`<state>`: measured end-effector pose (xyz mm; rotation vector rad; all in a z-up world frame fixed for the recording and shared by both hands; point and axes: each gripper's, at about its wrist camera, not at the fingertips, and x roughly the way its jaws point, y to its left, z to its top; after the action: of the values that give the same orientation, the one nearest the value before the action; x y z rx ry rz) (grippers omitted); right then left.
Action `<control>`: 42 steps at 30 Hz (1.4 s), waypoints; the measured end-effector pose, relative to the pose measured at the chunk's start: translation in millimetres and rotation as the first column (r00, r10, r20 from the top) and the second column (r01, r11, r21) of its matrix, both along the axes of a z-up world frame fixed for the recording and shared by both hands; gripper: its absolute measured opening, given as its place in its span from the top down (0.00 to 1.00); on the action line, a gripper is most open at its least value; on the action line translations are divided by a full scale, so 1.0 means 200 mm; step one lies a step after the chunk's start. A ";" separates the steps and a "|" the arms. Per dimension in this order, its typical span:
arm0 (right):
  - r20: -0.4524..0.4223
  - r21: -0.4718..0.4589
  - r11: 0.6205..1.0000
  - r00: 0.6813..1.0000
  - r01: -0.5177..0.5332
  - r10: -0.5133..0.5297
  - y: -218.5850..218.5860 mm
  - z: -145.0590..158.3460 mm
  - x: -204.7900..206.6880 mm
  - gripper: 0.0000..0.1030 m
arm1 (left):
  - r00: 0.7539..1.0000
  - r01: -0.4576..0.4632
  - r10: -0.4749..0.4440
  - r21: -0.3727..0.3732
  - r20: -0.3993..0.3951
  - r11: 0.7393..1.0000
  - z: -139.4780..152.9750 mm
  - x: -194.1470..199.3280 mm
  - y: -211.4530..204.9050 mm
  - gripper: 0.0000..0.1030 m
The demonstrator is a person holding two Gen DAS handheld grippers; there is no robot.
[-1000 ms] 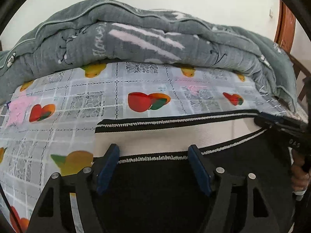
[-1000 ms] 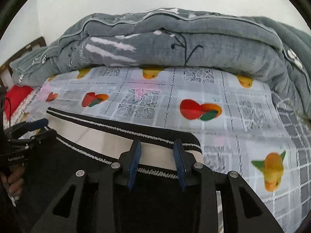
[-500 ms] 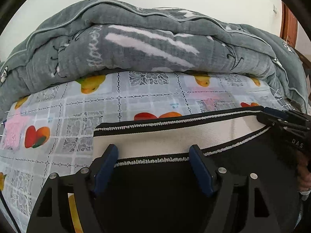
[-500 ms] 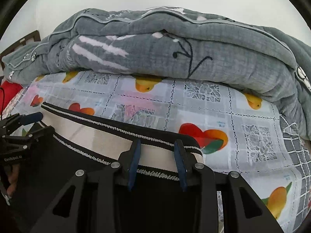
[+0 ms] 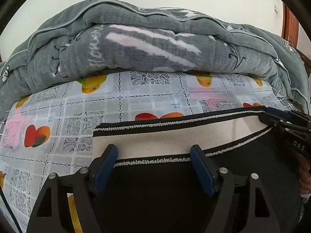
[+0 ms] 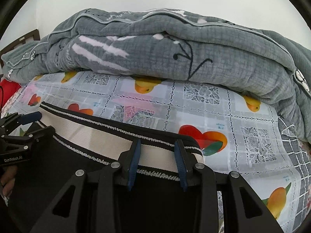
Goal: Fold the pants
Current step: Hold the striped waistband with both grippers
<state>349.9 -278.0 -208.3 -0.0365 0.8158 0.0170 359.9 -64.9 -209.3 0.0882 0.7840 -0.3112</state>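
Black pants (image 5: 155, 194) on the bed, waistband (image 5: 165, 139) end pointing toward the grey blanket (image 5: 145, 44) heaped at the far side. White band with black trim stretched crosswise between the two tongs.

Left wrist view: left tongs (image 5: 153, 167) spread wide, blue pads (image 5: 105, 167) sitting on the lower trim near the band's left corner; no pinch visible. Right tongs (image 5: 272, 116) seen side-on at the right edge, fingers above and below the band; whether actually clamped, cannot tell. Brown wooden frame (image 5: 289, 29) at upper right, only here.

Right wrist view: right tongs (image 6: 157, 159) narrower, pads over the white band near its right corner; fabric between them flat, so grip unconfirmed. Left tongs (image 6: 33, 122) side-on at the left edge, clearly parted, upper finger above the band. Red fabric (image 6: 9, 91) at far left and dark headboard piece (image 6: 21, 40), only here.

Fruit-print sheet (image 6: 223, 116) under everything in both views.
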 end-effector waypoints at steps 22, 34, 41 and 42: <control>0.008 0.012 1.000 1.000 0.006 -0.006 -0.01 0.00 0.00 0.66 | 1.000 -0.003 0.003 0.004 0.003 1.000 -0.01 0.01 0.00 0.24; 0.010 0.024 1.000 1.000 0.007 -0.007 -0.01 0.00 0.00 0.66 | 1.000 -0.002 0.002 0.000 0.001 1.000 -0.01 0.02 0.00 0.24; 0.009 0.031 0.999 1.000 0.009 -0.009 -0.02 0.00 0.00 0.66 | 1.000 -0.002 0.002 0.001 0.002 1.000 -0.01 0.01 0.00 0.24; 0.010 0.032 0.999 1.000 0.008 -0.009 -0.02 0.00 0.00 0.66 | 1.000 -0.002 0.002 0.001 0.002 1.000 -0.01 0.01 0.00 0.24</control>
<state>349.7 -281.3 -208.9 -0.0025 0.8059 0.0220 362.9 -64.9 -210.5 0.0885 0.7825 -0.3083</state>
